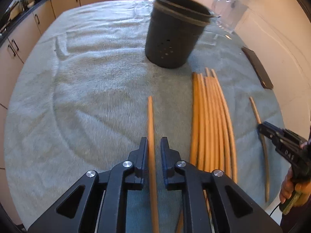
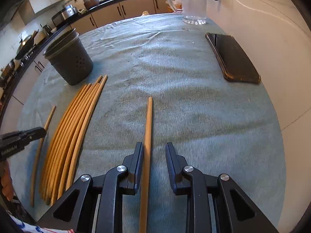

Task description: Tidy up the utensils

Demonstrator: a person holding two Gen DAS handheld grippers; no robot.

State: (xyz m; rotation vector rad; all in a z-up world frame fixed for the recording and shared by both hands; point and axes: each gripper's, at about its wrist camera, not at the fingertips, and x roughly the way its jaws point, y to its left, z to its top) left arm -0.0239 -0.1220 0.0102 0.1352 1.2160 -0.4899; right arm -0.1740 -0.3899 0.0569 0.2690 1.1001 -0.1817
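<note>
Between the tongs: 
Left tongs: a single chopstick is flanked, one pad touching, a gap opposite.
Right tongs: spread around another chopstick.
Bundle: laid beside the holder.
Surface: open cloth is seen leftward.

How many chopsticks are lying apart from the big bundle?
2. One chopstick lies left of the bundle, inside the open left gripper; the other lies right of it, inside the open right gripper.

I count one dark holder at far left, one glass mug at the far edge, and one phone at right. Two single chopsticks flank the bundle, roughly eight sticks, blurred beyond an exact count.
</note>
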